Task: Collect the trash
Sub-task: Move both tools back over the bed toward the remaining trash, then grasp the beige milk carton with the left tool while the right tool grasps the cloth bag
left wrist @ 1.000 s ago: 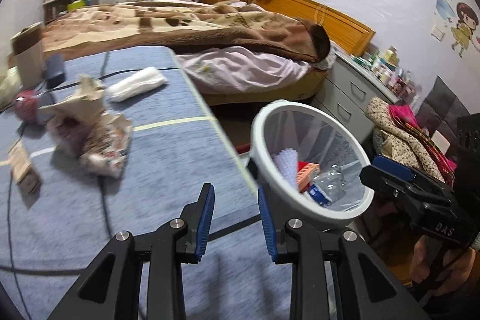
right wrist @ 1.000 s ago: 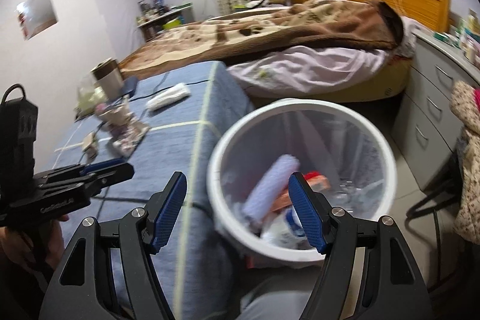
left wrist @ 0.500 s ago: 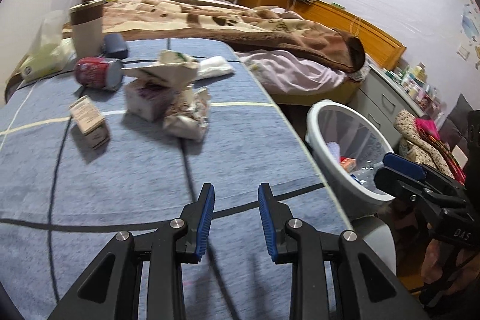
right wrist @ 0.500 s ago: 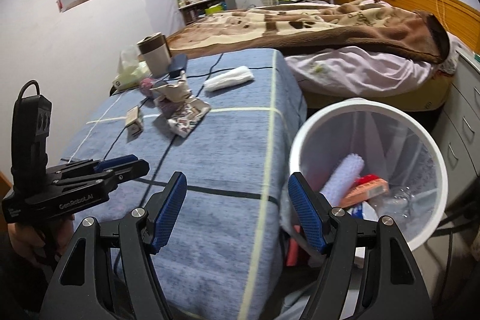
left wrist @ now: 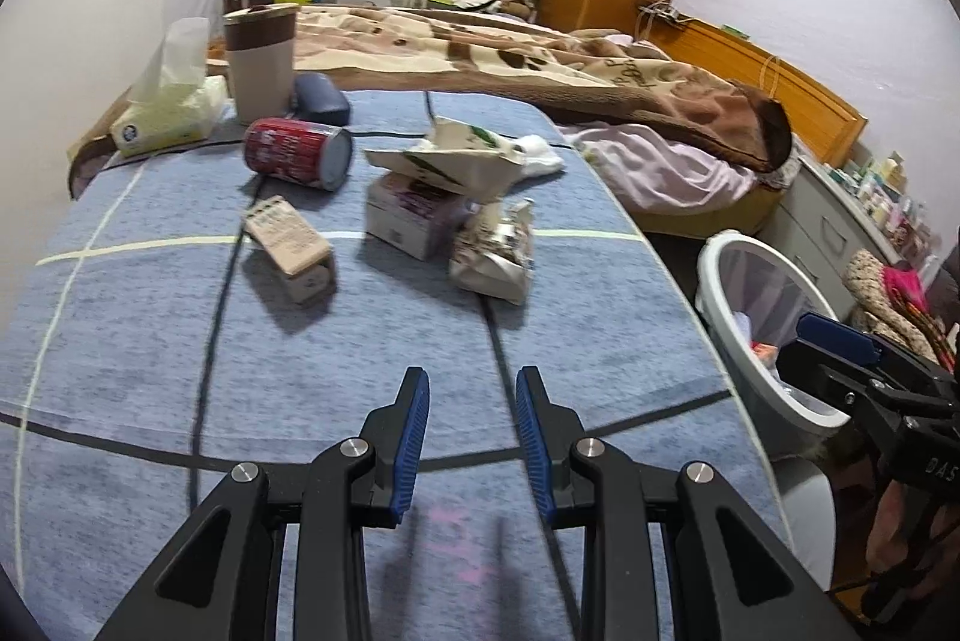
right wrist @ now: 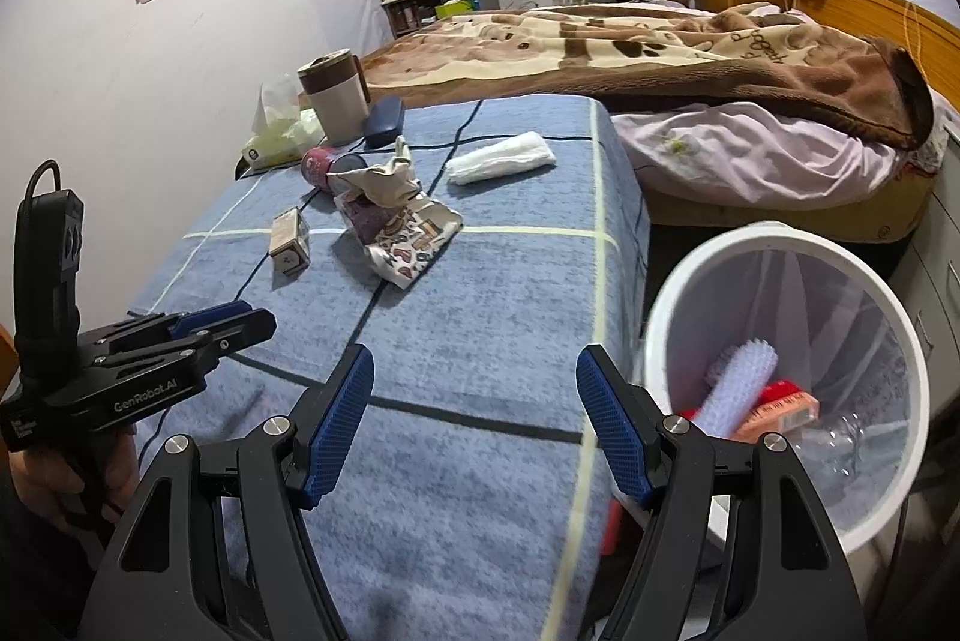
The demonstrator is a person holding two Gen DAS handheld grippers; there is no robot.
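The white bin (right wrist: 780, 377) stands on the floor just beside the right edge of the blue table (right wrist: 480, 341); it is lined with a clear bag and holds a pale bristly roll (right wrist: 741, 386), an orange box (right wrist: 780, 410), something red beneath them and a clear plastic bottle (right wrist: 840, 446). The left gripper (left wrist: 471, 437) hangs over the near part of the table with its fingers a narrow gap apart and nothing between them. The right gripper (right wrist: 474, 425) has its fingers spread wide and empty, over the table's near right edge, next to the bin. The trash lies farther back on the table: a red can (left wrist: 297, 152) on its side, a small carton (left wrist: 291, 248), a white-and-purple box (left wrist: 414, 218) under a torn paper pack (left wrist: 450, 158), a crumpled wrapper (left wrist: 495, 257), and a white wad (right wrist: 501, 158). Behind them stand a lidded cup (left wrist: 261, 59), closed, a tissue pack (left wrist: 168, 107) with a sheet sticking up, and a dark case (left wrist: 321, 98).
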